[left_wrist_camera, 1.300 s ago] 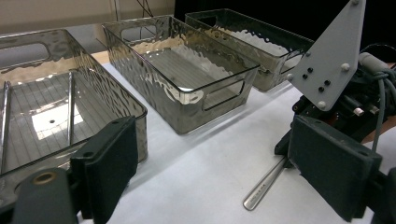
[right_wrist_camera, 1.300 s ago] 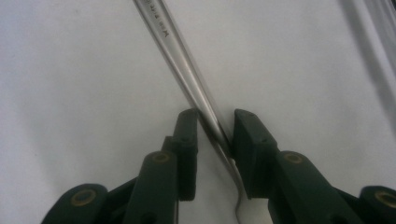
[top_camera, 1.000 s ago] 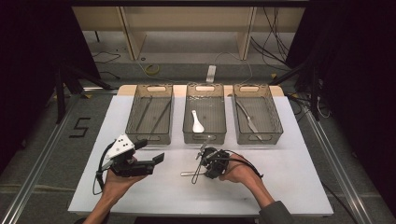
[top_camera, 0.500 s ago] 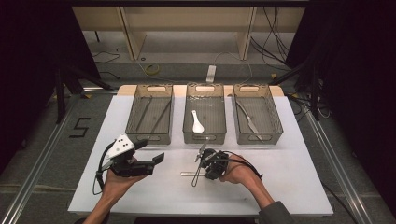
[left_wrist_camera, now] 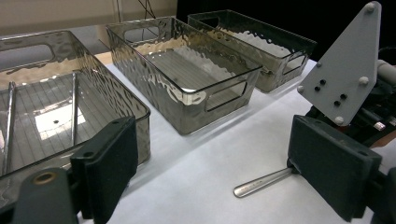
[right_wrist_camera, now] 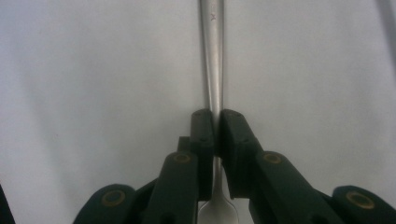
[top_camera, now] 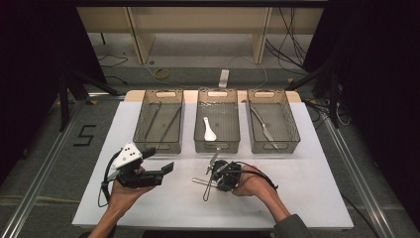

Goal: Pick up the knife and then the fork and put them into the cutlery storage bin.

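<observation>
A person seated at a white surface point(top_camera: 307, 198) works two hand-held tools over a row of three clear bins. The right claw point(right_wrist_camera: 216, 135) is closed tight on the narrow neck of a metal utensil point(right_wrist_camera: 212, 56), its handle running away from the pads along the surface while the wider head sits just behind them; the pinch at the thin neck looks chosen because that is where flat cutlery gives the pads something to bite. From above, the right claw point(top_camera: 218, 174) lies low on the surface just in front of the middle bin point(top_camera: 217, 144), with the utensil point(top_camera: 199, 180) still down on the sheet beside another thin metal piece that cannot be told apart clearly. The left claw point(top_camera: 166, 168) stands wide apart and holds nothing, kept off to the side near the left bin point(top_camera: 158, 145), seemingly parked out of the way. That bin holds two long thin rods point(left_wrist_camera: 74, 107), the middle one a white spoon point(top_camera: 209, 129), and the right bin point(top_camera: 272, 144) a metal utensil point(top_camera: 261, 126), which suggests sorting by kind; the gripped piece probably has to be lifted and carried to the right bin.
</observation>
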